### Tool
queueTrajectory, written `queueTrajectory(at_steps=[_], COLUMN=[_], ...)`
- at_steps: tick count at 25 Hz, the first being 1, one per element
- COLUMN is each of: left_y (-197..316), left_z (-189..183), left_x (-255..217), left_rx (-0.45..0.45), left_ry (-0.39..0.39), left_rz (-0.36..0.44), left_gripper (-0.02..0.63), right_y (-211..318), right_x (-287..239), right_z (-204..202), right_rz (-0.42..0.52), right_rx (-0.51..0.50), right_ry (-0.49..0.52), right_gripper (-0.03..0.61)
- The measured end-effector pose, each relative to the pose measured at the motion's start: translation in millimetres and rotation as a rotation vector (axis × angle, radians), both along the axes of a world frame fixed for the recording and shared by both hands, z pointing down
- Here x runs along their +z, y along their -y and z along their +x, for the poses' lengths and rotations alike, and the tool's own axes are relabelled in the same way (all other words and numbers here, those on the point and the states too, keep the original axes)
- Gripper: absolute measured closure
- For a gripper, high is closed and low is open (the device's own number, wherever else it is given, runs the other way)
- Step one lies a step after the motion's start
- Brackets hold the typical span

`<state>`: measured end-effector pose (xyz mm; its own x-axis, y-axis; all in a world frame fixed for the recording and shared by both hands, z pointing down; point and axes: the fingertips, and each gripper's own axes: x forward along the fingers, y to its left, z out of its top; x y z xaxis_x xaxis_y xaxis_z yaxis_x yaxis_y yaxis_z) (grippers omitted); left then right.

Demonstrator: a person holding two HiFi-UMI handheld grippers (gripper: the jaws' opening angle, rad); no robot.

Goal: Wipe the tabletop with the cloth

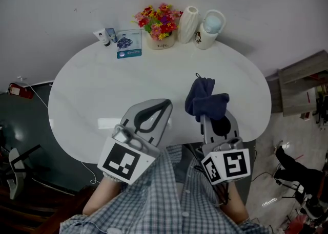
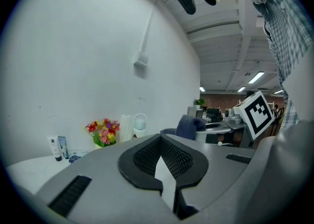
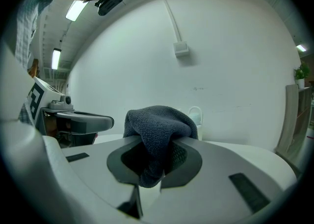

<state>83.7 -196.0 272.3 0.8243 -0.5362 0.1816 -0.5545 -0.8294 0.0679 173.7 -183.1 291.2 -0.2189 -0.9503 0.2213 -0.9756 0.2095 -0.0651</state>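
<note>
A dark blue cloth [image 1: 206, 100] hangs bunched from my right gripper [image 1: 208, 119], which is shut on it above the near right part of the white oval tabletop [image 1: 102, 89]. In the right gripper view the cloth [image 3: 158, 126] bulges over the jaw tips of the right gripper [image 3: 162, 142] and drops between them. My left gripper [image 1: 165, 106] is held beside it, to the left, over the table's near edge, shut with nothing in it. In the left gripper view the left gripper [image 2: 161, 138] has its jaws closed, and the cloth [image 2: 189, 126] shows to its right.
Along the far edge by the wall stand a pot of flowers [image 1: 160, 23], a white vase [image 1: 187, 24], a mug [image 1: 210, 29], a blue card [image 1: 129, 43] and two small tubes [image 1: 105, 36]. A wooden shelf [image 1: 302, 82] stands right of the table.
</note>
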Motion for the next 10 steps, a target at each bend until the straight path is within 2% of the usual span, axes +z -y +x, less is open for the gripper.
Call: queueTrajectory(at_steps=[10], left_y=[-1.4], left_z=[-5.6], left_x=[-1.3], left_rx=[-0.005], left_ry=[-0.002], left_rz=[0.0], left_gripper=[0.612], right_y=[-2.1], right_x=[3.6], right_z=[-9.4], right_rz=[-0.02], right_rx=[-0.024], right_ry=[-0.004], right_gripper=[0.543])
